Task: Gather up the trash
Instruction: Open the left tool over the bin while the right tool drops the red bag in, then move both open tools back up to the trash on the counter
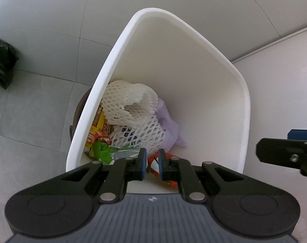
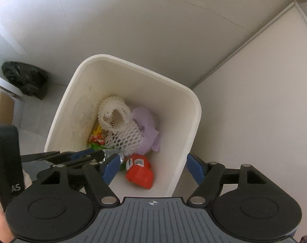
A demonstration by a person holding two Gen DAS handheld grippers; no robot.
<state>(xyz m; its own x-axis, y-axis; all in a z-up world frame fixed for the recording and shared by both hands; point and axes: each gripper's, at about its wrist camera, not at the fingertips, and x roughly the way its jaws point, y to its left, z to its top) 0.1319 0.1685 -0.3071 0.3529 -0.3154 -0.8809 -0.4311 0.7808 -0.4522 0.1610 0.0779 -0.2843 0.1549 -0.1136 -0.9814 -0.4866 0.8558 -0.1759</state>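
I hold both grippers over a white trash bin [image 2: 194, 109] that stands on a pale tiled floor [image 1: 37, 105], close to a light wall panel [image 2: 254, 121]. My left gripper [image 1: 152, 165] hangs at the bin's near rim with its blue pads almost together; only a narrow slit shows between them, and I cannot tell whether the near rim is pinched there. My right gripper [image 2: 153, 167] points steeply down into the bin with its fingers spread wide: the left blue pad sits inside the bin, the right one outside its wall, and nothing is pressed between them. Directly below that open gap a crumpled red wrapper [image 2: 140, 171] lies loose on the bin's bottom. Farther in, a white foam fruit net [image 1: 131, 111] rests on top of the pile, touching a lilac plastic bag [image 1: 169, 129] on one side and a yellow and red snack packet [image 1: 99, 125] on the other, with a green wrapper [image 1: 102, 150] just in front. A black rubbish bag [image 2: 24, 79] sits on the floor, well apart from the bin.
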